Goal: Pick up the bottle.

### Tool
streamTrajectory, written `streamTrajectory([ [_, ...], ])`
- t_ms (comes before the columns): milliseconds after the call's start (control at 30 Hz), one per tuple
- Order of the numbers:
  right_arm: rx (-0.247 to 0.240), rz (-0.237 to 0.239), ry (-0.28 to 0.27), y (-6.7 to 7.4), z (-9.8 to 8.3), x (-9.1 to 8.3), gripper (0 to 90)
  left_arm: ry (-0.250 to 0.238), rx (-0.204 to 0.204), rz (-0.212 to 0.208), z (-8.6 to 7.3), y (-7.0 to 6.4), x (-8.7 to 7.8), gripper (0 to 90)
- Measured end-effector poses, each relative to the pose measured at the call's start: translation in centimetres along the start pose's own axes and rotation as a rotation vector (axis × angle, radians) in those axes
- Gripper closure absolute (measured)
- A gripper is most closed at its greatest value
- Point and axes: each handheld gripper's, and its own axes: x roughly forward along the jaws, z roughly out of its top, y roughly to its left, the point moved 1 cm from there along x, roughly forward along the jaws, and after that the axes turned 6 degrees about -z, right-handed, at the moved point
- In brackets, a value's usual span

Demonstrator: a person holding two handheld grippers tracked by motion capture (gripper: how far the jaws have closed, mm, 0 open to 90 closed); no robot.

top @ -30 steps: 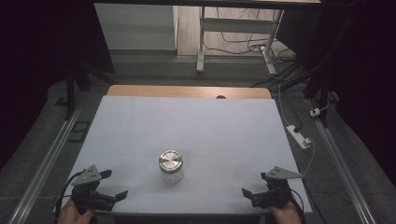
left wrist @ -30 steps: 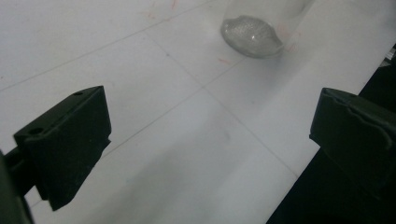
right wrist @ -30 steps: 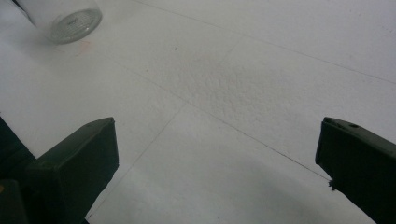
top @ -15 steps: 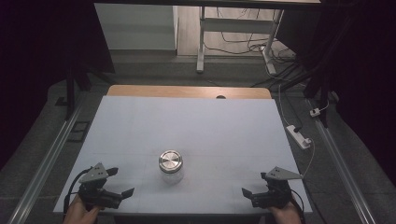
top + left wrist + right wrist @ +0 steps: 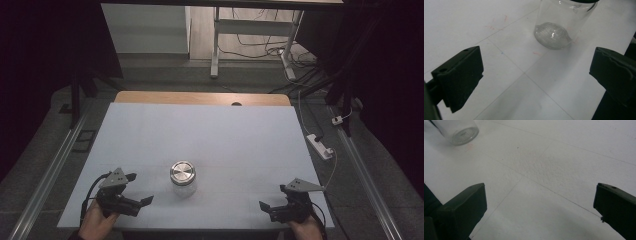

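A clear glass jar [image 5: 183, 184] with a round metal lid [image 5: 182, 172] stands upright on the white table [image 5: 210, 135], near its front edge. My left gripper [image 5: 139, 189] is open a short way to the jar's left, jaws pointing toward it and nothing between them. In the left gripper view the jar [image 5: 557, 27] stands just ahead of the open left gripper [image 5: 536, 75]. My right gripper [image 5: 274, 198] is open near the front right corner. Far off at the top left of its view is the jar [image 5: 459, 130], ahead of the right gripper [image 5: 539, 207].
The table's wooden far edge [image 5: 200, 97] has a small dark hole. A white power strip [image 5: 320, 146] with its cable lies on the floor to the right. Metal rails [image 5: 47, 180] run along both sides, and desk legs [image 5: 216, 45] stand beyond.
My left gripper has moved right, toward the jar, and turned to face it. The right gripper and the jar have stayed put.
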Motion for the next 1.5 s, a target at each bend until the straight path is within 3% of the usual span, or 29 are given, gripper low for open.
streamTrajectory([
  [333,-0.008,-0.005,0.008,0.1,0.0,0.1,0.0,0.0,0.012,-0.031,1.5,0.1,1.9,0.1],
  [600,-0.013,-0.003,0.01,0.1,0.0,0.1,0.0,0.034,0.079,-0.058,2.8,-0.3,3.9,0.1],
  [1033,-0.025,0.0,0.02,0.2,0.0,0.2,0.0,0.069,0.144,-0.13,4.6,-0.5,7.7,0.0],
  [1333,-0.032,0.001,0.022,0.3,0.0,0.2,0.0,0.076,0.192,-0.138,5.5,-1.0,9.8,0.1],
  [1500,-0.035,0.001,0.023,0.3,0.0,0.2,0.0,0.073,0.215,-0.148,5.8,-1.0,10.2,0.7],
])
